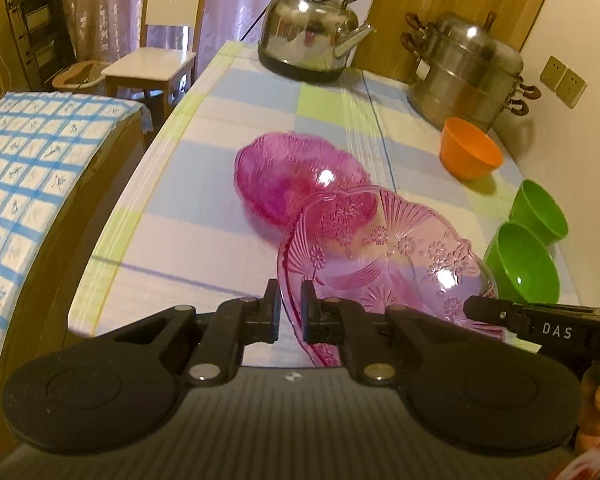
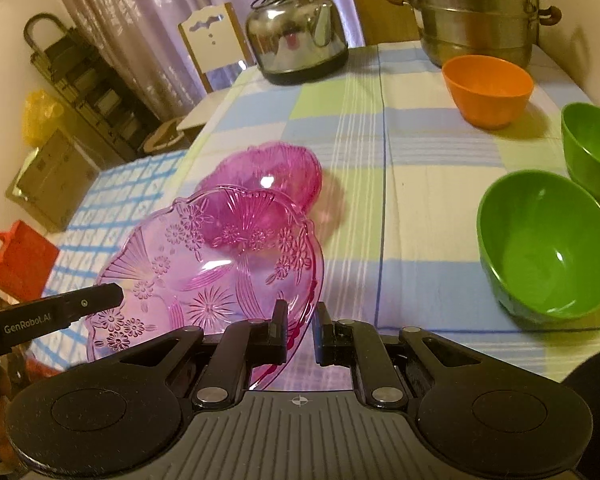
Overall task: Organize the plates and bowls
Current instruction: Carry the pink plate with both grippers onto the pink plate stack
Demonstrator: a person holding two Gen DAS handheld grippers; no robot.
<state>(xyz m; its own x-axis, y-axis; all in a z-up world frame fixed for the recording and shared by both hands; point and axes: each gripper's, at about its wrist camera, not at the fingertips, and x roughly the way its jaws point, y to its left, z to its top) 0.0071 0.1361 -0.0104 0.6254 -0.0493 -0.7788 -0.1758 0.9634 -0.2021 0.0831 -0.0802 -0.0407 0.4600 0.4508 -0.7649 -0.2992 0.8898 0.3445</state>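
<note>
A clear pink patterned glass plate (image 1: 384, 256) is held tilted above the table, its far edge over a darker magenta glass dish (image 1: 292, 180) lying on the cloth. My left gripper (image 1: 290, 308) is shut on the plate's near left rim. My right gripper (image 2: 302, 322) is shut on its near right rim. The plate (image 2: 216, 264) and magenta dish (image 2: 276, 176) also show in the right wrist view. Two green bowls (image 2: 548, 244) (image 2: 592, 148) and an orange bowl (image 2: 488, 88) stand on the right.
A steel kettle (image 1: 312, 32) and a stacked steel steamer pot (image 1: 468, 72) stand at the table's far end. A checked blue cloth surface (image 1: 32, 168) lies left of the table. A white chair (image 1: 160, 56) stands beyond it. The wall runs along the right.
</note>
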